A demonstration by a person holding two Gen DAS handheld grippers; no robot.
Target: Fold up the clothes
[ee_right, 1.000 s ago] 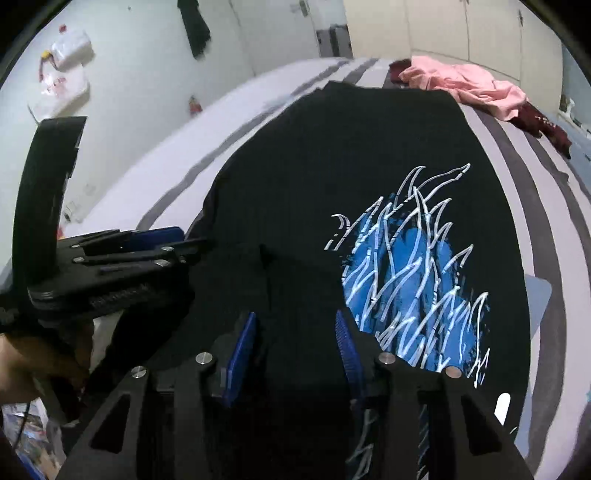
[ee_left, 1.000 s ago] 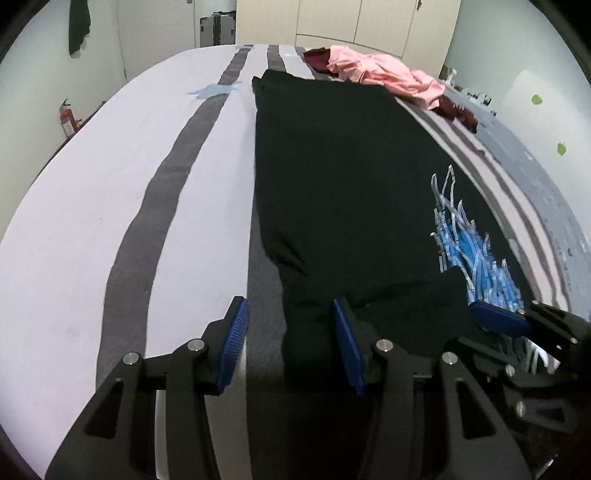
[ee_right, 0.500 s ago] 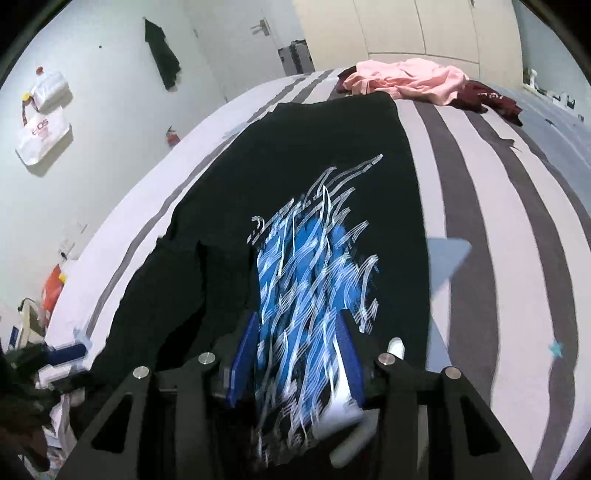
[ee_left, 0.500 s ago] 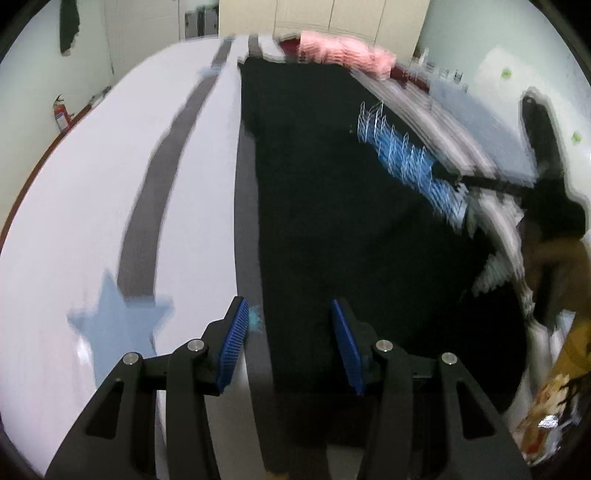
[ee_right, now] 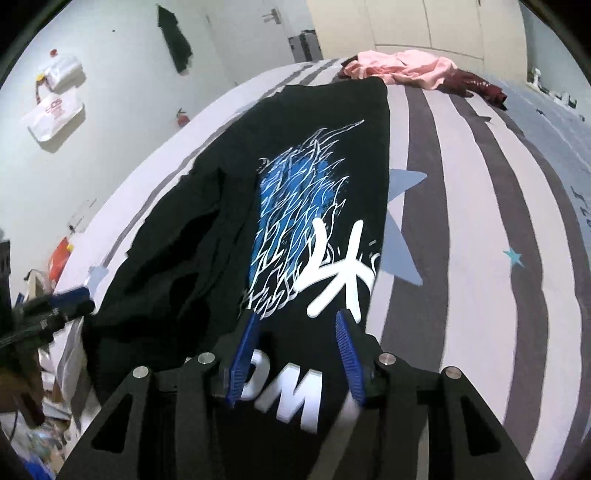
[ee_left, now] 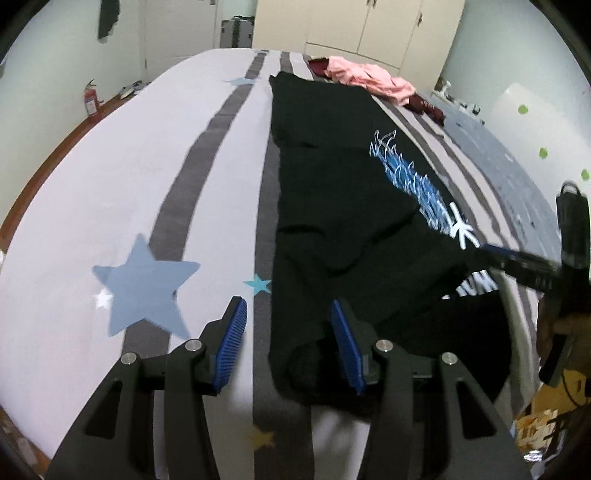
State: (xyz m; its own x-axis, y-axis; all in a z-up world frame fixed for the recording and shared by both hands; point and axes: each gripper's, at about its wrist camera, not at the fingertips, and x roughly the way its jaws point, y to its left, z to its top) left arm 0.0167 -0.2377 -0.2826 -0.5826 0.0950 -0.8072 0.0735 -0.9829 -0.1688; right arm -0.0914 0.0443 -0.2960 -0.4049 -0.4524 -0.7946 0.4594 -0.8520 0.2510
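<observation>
Black T-shirt (ee_left: pixel 332 206) on striped bed (ee_left: pixel 110 192): we are holding both grippers' fingers parted above its near hem, left gripper (ee_left: pixel 288 343) apparently gripping nothing, right gripper (ee_right: pixel 295 354) just opening, empty.

A home bedroom: striped star-print bed (ee_left: pixel 110 177), cream wardrobe doors (ee_left: pixel 369 29)

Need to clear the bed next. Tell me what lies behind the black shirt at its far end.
Past the black shirt's far edge lies a crumpled pink garment, with a dark red garment beside it, both on the striped bedsheet. The pink heap hides whatever is beneath it.
</observation>
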